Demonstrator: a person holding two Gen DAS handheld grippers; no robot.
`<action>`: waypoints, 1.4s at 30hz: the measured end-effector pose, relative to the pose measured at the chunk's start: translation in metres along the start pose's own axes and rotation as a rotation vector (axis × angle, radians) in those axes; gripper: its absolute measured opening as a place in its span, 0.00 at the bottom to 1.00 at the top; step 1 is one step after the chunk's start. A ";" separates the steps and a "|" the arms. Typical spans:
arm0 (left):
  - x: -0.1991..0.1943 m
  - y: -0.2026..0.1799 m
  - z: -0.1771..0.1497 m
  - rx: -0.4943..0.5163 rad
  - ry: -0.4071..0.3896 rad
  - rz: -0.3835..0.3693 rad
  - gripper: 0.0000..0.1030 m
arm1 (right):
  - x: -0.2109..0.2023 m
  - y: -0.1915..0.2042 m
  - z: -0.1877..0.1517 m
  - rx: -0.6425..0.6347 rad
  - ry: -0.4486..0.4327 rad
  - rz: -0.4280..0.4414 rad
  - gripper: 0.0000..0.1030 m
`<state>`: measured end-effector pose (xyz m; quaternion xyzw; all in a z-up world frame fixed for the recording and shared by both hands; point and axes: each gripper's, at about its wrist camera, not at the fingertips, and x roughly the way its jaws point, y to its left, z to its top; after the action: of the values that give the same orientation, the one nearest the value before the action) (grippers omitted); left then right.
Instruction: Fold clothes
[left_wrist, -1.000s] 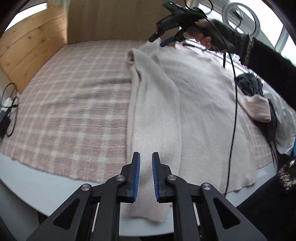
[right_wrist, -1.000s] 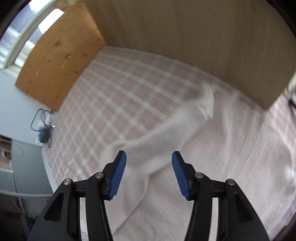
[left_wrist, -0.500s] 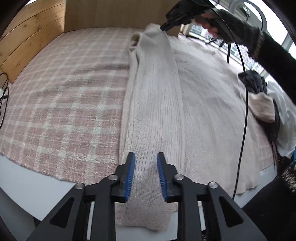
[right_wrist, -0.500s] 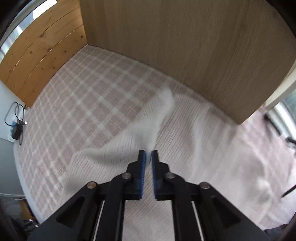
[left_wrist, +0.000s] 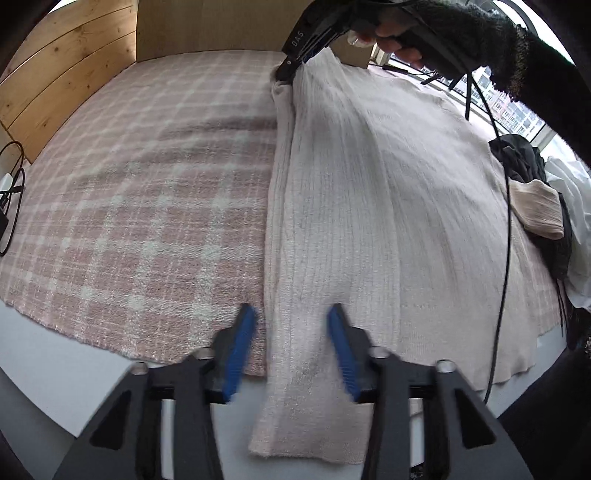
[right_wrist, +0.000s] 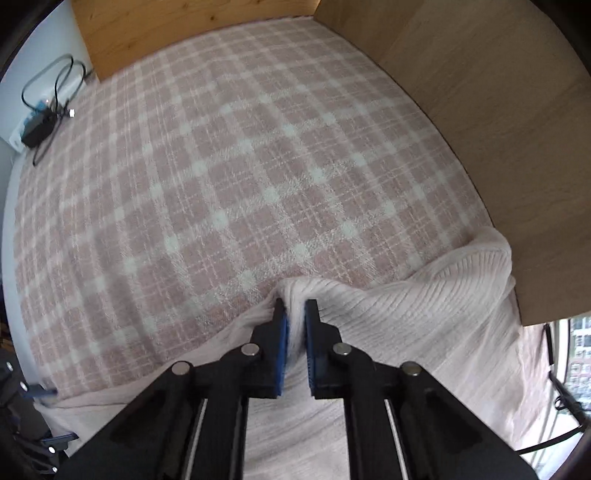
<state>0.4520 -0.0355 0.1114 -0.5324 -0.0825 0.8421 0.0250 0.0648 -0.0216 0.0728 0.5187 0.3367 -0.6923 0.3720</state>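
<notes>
Since the earlier frame the left tongs (left_wrist: 291, 347) have spread apart, straddling the folded strip's near end. The pale pink ribbed sweater (left_wrist: 388, 206) lies flat on the pink plaid blanket (left_wrist: 147, 206), hem overhanging the white tabletop (left_wrist: 66, 391). The right tongs (right_wrist: 294, 325) pinch the sweater's far edge.
</notes>
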 end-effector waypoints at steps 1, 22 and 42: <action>-0.003 -0.001 0.000 -0.002 -0.005 -0.007 0.07 | -0.010 -0.005 -0.008 0.019 -0.031 0.016 0.07; -0.046 -0.071 0.019 0.173 0.027 -0.236 0.17 | -0.096 -0.132 -0.229 0.495 -0.183 0.132 0.19; 0.039 -0.224 0.054 0.505 0.153 -0.361 0.20 | -0.147 -0.151 -0.486 0.851 -0.164 -0.006 0.47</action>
<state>0.3761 0.1844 0.1364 -0.5478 0.0382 0.7755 0.3115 0.1884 0.4916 0.1126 0.5680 -0.0078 -0.8095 0.1484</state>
